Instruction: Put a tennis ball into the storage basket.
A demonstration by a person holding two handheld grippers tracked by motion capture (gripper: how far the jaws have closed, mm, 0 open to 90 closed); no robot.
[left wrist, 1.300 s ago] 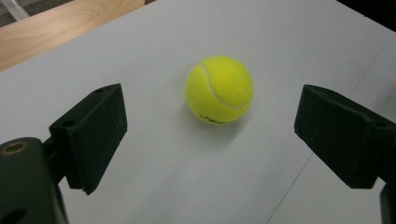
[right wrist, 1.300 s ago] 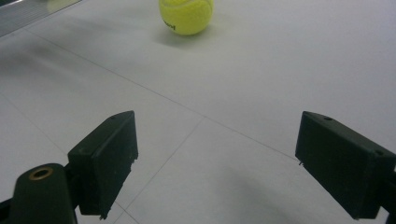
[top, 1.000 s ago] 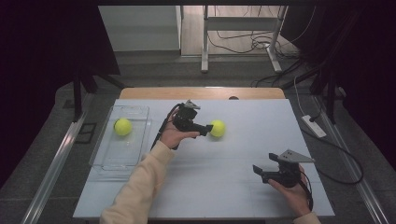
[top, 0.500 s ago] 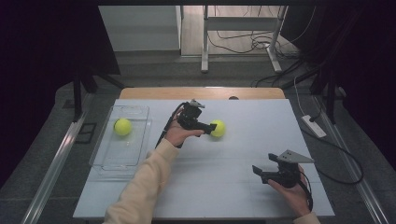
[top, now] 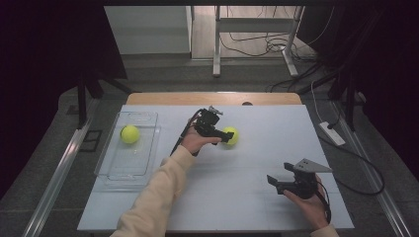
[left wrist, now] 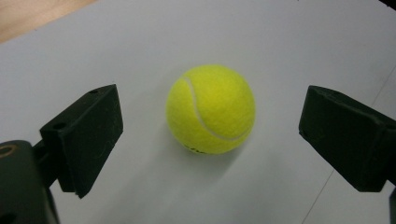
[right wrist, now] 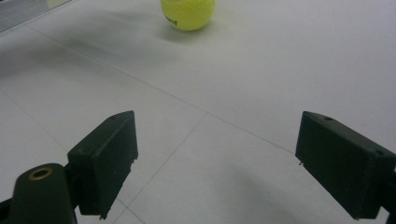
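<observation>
Two grippers are seen in the high view, and near to far the scene is set out as follows. Nearest, at the lower right of the frame, the right gripper point(top: 279, 183) is held low over the white table point(top: 257, 197), its jaws spread wide with nothing between them; in the right gripper view only bare table surface is seen between them, with a tennis ball point(right wrist: 187, 13) cut off by the top edge. Further in, at the centre of the frame, the left gripper point(top: 228, 138) is placed at the tennis ball point(top: 230, 136). In the left gripper view the ball point(left wrist: 210, 109) is seen resting on the table between the two jaws, which stand apart on either side without touching it.

At the left of the frame, a second tennis ball point(top: 130, 134) is seen lying in a clear tray point(top: 118, 170).

Progress is judged as partial: one ball is already in the tray, and the other is not yet gripped. Closing on it, lifting it and carrying it to the tray appear to remain.

Contact between the jaws and the ball cannot be checked from the high view, since the ball's near side is covered there by the gripper. The printing on the ball is too small to be read.
</observation>
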